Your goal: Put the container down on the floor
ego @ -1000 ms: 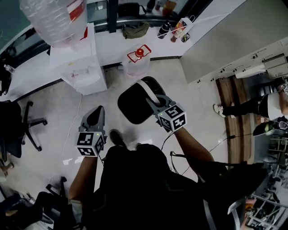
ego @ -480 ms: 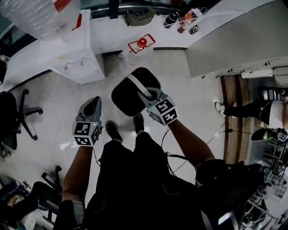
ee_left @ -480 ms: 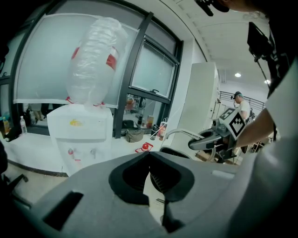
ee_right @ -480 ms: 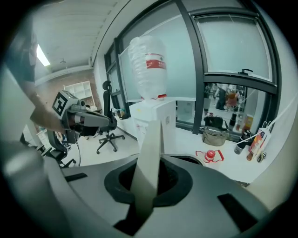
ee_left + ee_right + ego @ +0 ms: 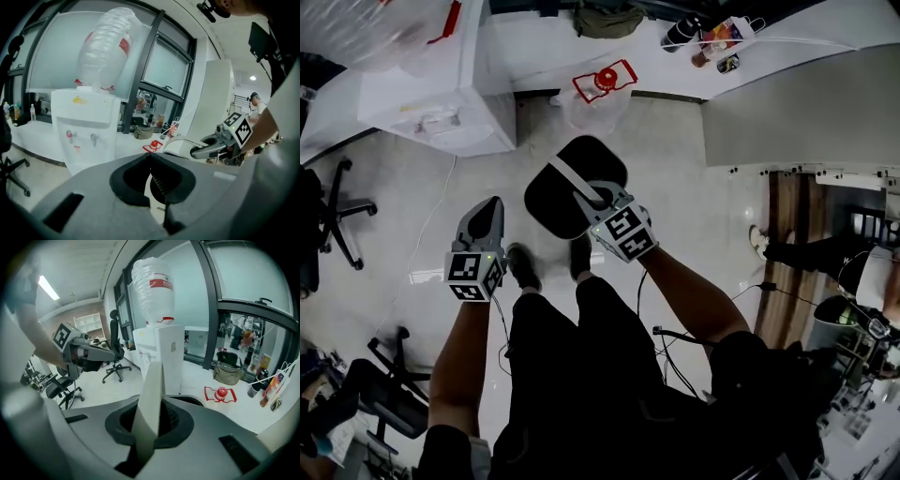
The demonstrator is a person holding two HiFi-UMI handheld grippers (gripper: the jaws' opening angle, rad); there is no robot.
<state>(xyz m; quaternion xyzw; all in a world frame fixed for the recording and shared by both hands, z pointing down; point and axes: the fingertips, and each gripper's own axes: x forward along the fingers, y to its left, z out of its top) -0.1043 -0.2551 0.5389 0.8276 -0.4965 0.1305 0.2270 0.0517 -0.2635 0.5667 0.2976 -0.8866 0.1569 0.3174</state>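
The container (image 5: 572, 202) is a black round bin with a white strap handle (image 5: 565, 178). It hangs above the pale floor, just ahead of the person's shoes (image 5: 523, 266). My right gripper (image 5: 589, 199) is shut on the handle, which shows in the right gripper view as a white strip (image 5: 152, 380) running up between the jaws of my right gripper (image 5: 159, 401). My left gripper (image 5: 491, 208) hovers to the left of the bin, apart from it, shut with nothing in it. In the left gripper view, my left gripper (image 5: 151, 158) has the handle's white arc (image 5: 180, 140) and the right gripper (image 5: 211, 149) ahead to its right.
A white water dispenser (image 5: 441, 84) with a large clear bottle stands at the back left. A clear jug with a red cap (image 5: 602, 84) sits on the floor just beyond the bin. Office chairs (image 5: 328, 225) stand at the left, and a grey partition (image 5: 797, 103) at the right.
Both grippers and the hanging bin have sunk nearer the floor, close in front of the shoes. The right gripper keeps its hold on the handle.
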